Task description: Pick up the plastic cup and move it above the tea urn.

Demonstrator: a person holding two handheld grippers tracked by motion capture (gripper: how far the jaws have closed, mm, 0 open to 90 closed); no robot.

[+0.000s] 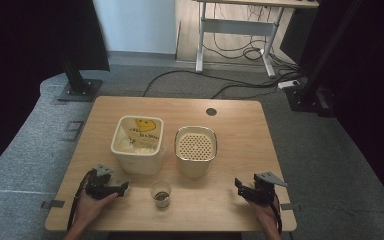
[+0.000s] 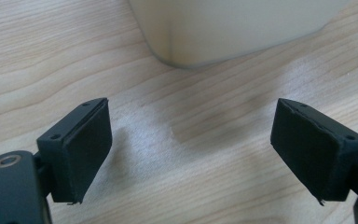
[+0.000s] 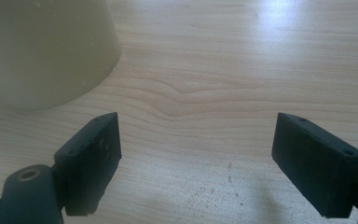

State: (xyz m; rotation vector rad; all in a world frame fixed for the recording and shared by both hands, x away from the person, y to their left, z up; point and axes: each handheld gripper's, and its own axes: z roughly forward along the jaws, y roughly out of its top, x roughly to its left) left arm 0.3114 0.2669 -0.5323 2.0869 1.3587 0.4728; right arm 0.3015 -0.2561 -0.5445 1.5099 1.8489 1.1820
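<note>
Grippers, left and right, sat spread and empty at lower frame. Between them stood the small clear glass cup, probably slippery and fragile; best pinched across its rim.

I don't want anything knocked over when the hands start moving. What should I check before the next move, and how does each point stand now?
1. Left gripper open and holding nothing: ok; bare tabletop lies between its fingers.
2. Right gripper open and holding nothing: ok.
3. Small glass cup upright, apart from both grippers: ok.
4. Cream tub with the yellow smiley bag upright on the wooden table: ok.
5. Cream container with the perforated insert upright, apart from the tub: ok.
6. What lies in the bottom of the cup: cannot tell; something dark, too small to make out.
</note>
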